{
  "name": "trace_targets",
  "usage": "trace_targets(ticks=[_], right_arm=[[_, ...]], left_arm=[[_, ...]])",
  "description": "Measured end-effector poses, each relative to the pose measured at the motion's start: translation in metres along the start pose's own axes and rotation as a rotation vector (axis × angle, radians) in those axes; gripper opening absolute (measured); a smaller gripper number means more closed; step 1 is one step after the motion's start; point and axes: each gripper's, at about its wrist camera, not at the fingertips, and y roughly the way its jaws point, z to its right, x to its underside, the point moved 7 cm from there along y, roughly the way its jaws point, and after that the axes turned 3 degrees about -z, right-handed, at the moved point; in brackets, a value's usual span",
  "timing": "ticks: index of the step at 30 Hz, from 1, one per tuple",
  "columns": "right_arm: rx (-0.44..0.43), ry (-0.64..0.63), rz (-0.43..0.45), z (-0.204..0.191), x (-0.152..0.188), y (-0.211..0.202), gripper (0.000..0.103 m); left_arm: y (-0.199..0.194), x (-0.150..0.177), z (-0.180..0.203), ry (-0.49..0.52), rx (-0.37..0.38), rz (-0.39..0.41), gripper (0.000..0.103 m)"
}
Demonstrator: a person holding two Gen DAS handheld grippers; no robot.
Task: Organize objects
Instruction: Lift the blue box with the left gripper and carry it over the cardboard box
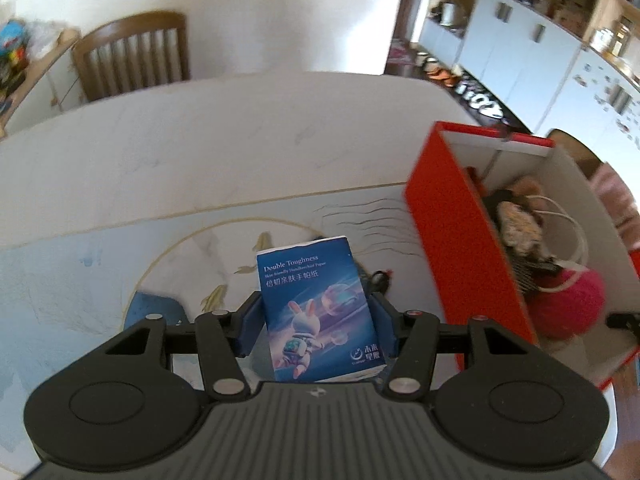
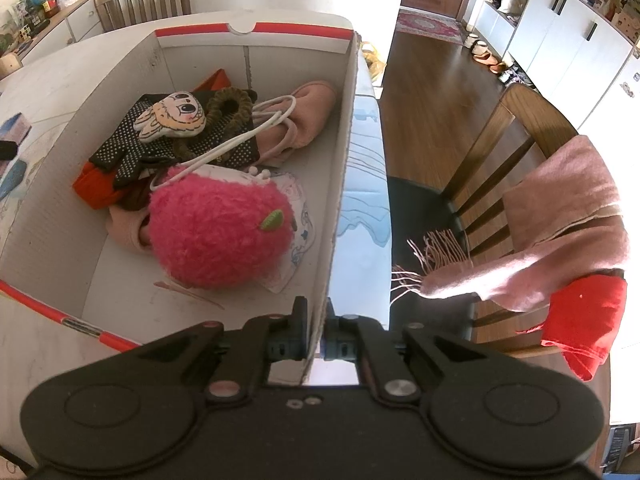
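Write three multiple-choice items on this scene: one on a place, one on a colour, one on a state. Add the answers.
1. Where is the fluffy pink ball?
A. inside the box
B. on a chair
C. on the floor

2. What colour is the tissue pack?
A. green
B. blue
C. yellow

3. What is the right claw doing?
A. hanging open
B. gripping the ball
C. clamping the box wall

Answers: 1 A, it lies among the box's contents; 2 B, its wrapper is blue; 3 C, its jaws pinch the cardboard wall.
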Motion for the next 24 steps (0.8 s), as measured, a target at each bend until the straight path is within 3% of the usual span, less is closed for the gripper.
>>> trace_targets(ticks=[5, 14, 20, 22, 24], right_arm=[[0.0, -0.002, 0.001, -0.001, -0.001, 0.0, 0.005], [-0.002, -0.001, 0.003, -0.001, -0.001, 0.0, 0.005], [-0.006, -0.001, 0.01, -0.002, -0.003, -0.001, 0.005], [-0.005, -0.001, 0.01, -0.002, -0.002, -0.002, 0.005], [-0.006, -0.001, 0.01, -0.002, -0.002, -0.002, 0.005]], left_arm=[[-0.02, -0.006, 0.027, 0.068, 0.055, 0.016, 0.055], [-0.036, -0.024, 0.094, 0.209, 0.149, 0.063, 0.044], [-0.027, -0.018, 0.095, 0.215, 0.141, 0.046, 0.044], [-0.026, -0.01, 0.09, 0.244, 0.135, 0.038, 0.049], [-0.023, 0.001, 0.083, 0.277, 0.133, 0.032, 0.071]])
